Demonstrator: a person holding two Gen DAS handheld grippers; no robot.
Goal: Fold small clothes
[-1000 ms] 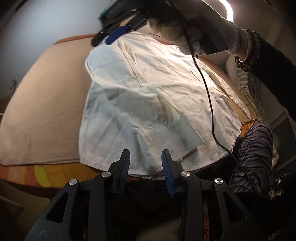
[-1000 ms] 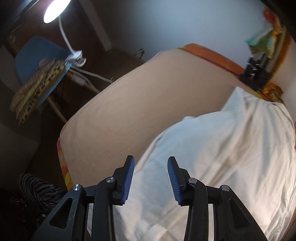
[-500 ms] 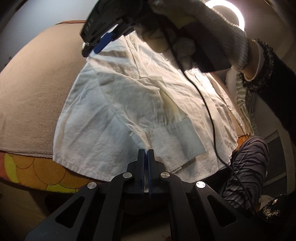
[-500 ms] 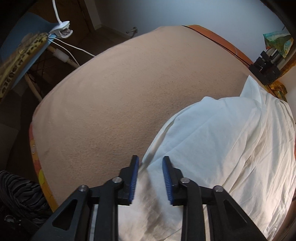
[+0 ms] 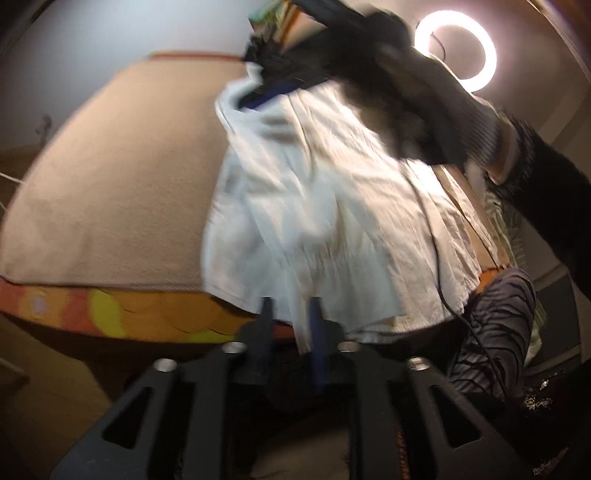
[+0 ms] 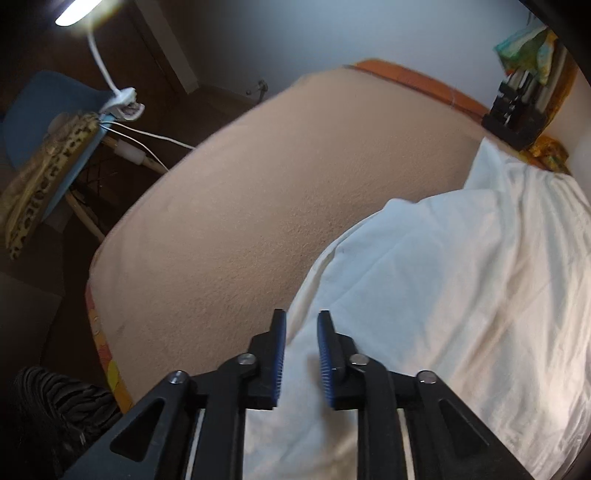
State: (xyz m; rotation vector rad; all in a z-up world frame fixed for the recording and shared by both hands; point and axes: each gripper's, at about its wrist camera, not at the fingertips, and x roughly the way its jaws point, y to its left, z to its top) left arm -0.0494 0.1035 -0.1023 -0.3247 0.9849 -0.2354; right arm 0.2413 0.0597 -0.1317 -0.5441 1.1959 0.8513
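A crumpled white shirt [image 5: 332,221] lies on the right of the beige surface, near edge lifted

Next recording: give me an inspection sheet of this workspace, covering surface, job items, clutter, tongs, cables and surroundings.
Surface: beige blanket over an orange patterned bed cover.
Job's things: one white cotton shirt, bunched and partly lifted.
Clutter: nothing seen on the blanket.
Tongs: left tongs closed on the shirt's near edge; right tongs narrowly apart with shirt fabric between, grip unclear.
Cables: thin black cable draped across the shirt; white cables by the chair.
Surroundings: ring light, blue chair with a leopard-print cloth, clip lamp.
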